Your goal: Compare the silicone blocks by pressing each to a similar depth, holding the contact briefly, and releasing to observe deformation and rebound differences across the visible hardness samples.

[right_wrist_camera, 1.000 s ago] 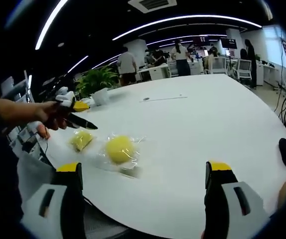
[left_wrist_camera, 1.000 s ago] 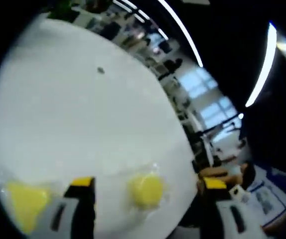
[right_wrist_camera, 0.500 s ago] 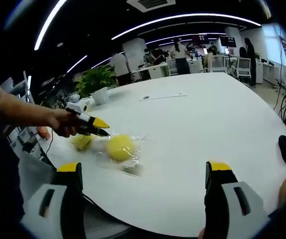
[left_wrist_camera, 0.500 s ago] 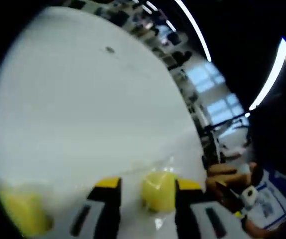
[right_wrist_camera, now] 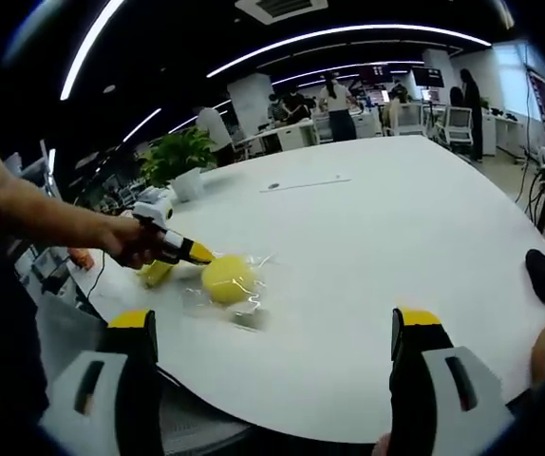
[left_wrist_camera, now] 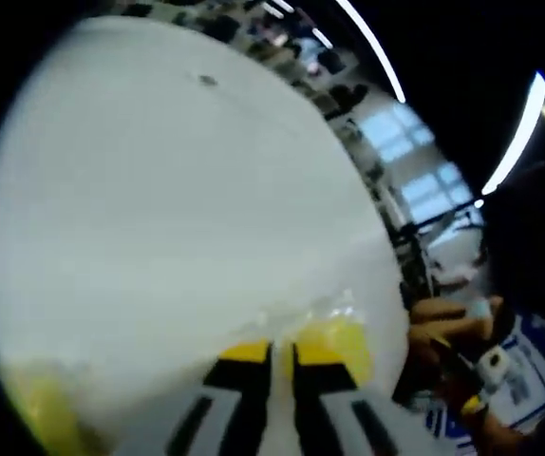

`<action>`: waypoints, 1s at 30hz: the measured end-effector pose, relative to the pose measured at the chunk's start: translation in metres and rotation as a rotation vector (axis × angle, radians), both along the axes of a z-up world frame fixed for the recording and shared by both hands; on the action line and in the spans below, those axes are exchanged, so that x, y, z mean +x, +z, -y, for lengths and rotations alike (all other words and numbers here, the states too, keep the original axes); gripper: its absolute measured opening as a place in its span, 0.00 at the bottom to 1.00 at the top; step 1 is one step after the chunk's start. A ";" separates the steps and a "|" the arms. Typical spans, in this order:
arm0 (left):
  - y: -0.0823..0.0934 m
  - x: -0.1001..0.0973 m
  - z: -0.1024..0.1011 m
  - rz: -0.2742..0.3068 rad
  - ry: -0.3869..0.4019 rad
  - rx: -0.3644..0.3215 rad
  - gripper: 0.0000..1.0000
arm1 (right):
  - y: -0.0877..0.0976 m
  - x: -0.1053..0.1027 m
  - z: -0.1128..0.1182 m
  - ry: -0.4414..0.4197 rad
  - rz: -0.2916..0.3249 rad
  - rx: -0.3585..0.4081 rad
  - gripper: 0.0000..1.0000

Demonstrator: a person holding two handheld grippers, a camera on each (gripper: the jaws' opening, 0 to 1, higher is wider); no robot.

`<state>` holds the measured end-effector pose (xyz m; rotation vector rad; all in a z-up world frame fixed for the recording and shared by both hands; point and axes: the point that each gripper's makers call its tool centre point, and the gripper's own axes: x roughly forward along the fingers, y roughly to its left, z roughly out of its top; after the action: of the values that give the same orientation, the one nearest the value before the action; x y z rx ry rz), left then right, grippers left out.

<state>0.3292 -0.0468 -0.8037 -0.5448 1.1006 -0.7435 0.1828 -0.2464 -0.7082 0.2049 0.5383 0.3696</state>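
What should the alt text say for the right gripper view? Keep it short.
A hand presses the left gripper against a round yellow block in clear wrap on a white table. A second yellow block lies beside it; the right gripper waits open.

Both grippers low and forward.
Left gripper (left_wrist_camera: 272, 353) jaws nearly together; right gripper (right_wrist_camera: 274, 328) jaws spread wide.

Lit from above by curved ceiling light strips (right_wrist_camera: 348, 36) and, in the left gripper view, by bright windows (left_wrist_camera: 415, 166); even glare across the white table (right_wrist_camera: 396, 228), with only faint shadows. Left gripper view soft and motion-blurred throughout; right gripper view sharp. Strong fisheye bending toward the edges in both.
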 end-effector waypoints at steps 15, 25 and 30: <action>0.014 0.001 0.009 0.138 -0.081 0.053 0.00 | 0.010 0.003 0.006 -0.008 0.014 -0.011 0.96; 0.022 -0.002 0.009 0.161 -0.078 0.046 0.00 | 0.013 0.000 0.005 -0.004 0.017 -0.012 0.96; 0.031 -0.003 0.014 0.203 -0.096 0.030 0.00 | 0.012 0.001 0.006 -0.003 0.018 -0.009 0.96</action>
<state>0.3258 -0.0604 -0.7728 -0.3843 0.9522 -0.8458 0.1837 -0.2522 -0.6964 0.1936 0.5219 0.3656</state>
